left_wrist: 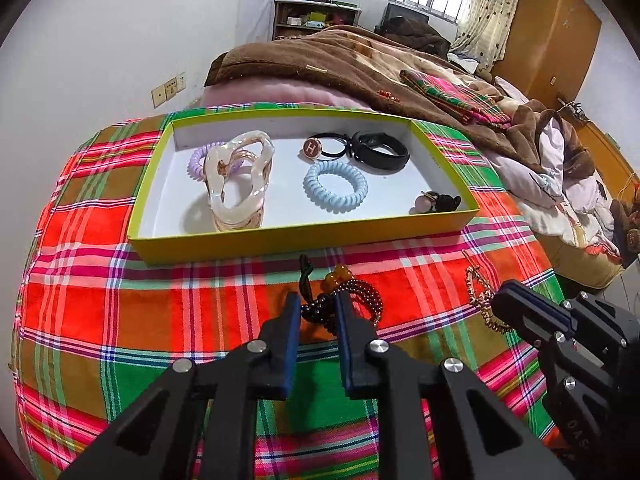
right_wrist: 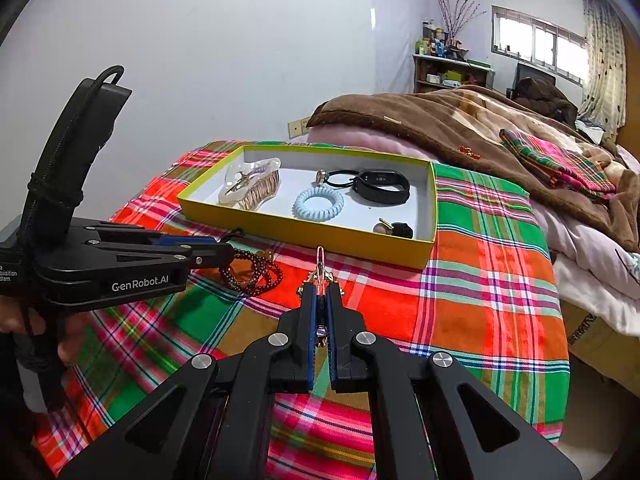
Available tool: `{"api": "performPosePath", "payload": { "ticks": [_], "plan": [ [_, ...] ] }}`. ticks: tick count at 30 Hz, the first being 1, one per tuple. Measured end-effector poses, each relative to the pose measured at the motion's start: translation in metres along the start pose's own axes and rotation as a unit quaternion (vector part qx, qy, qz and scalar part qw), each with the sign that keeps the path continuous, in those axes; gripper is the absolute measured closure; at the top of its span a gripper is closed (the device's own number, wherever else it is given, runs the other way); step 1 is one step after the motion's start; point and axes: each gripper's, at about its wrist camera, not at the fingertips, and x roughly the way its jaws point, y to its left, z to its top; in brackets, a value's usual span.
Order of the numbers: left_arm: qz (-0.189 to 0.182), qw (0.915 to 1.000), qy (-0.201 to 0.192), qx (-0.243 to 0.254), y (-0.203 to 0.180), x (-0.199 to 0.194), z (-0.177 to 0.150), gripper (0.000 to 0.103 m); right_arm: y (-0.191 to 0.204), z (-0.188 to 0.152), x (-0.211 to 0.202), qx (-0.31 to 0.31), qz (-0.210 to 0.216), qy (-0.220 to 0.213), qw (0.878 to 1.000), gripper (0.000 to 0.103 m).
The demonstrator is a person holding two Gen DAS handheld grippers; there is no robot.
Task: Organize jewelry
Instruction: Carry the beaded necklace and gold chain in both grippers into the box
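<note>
A dark red beaded bracelet with amber beads point(left_wrist: 352, 300) lies on the red, green and orange plaid cloth point(left_wrist: 120, 240) in front of the shallow yellow-green cardboard box point(left_wrist: 280, 236). The left hand-held gripper point(left_wrist: 318, 308) is set over one end of this bracelet with its jaws narrow, and the beads are seen pinched between the blue pads. Just to the right, a thin gold-coloured chain with a pink clip point(right_wrist: 320, 268) is clamped in the nearly closed jaws of the right hand-held gripper point(right_wrist: 319, 300), part of it still resting on the cloth.

The box is already occupied by a pearly translucent claw hair clip point(left_wrist: 238, 180), a lilac coil hair tie point(left_wrist: 200, 160), a pale blue coil hair tie point(left_wrist: 335, 186), a black fitness band point(left_wrist: 380, 150), a black elastic with a round charm point(left_wrist: 316, 148) and a small pink-and-black piece point(left_wrist: 436, 202) in the near right corner.

The step in hand is judged to be lifting both pieces into the box. For the bracelet, only a few strands appear to be caught, so a slow, straight lift is advised, so that the loops are not shed or dragged. The near wall of the box should be cleared fully before any forward travel. The free floor between the claw clip and the blue coil tie looks best for the release, made low so that the beads do not scatter.
</note>
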Motion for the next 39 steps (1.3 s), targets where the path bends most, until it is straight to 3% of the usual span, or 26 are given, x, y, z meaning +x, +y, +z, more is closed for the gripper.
{"api": "performPosePath", "payload": {
  "ticks": [14,23,39],
  "plan": [
    [-0.017,0.9995,-0.026,0.003,-0.002,-0.021,0.015,0.085,-0.001,0.013,-0.006,0.003,-0.002,-0.016,1.000,0.099],
    [-0.029,0.9982,-0.052,-0.001,0.002,-0.034,0.046,0.085,-0.007,0.032,-0.007,0.009,-0.006,-0.031,0.999,0.099],
    [-0.034,0.9974,-0.062,-0.010,0.010,-0.007,0.107,0.085,-0.021,0.070,0.021,0.020,-0.011,-0.040,0.999,0.099]
  ]
}}
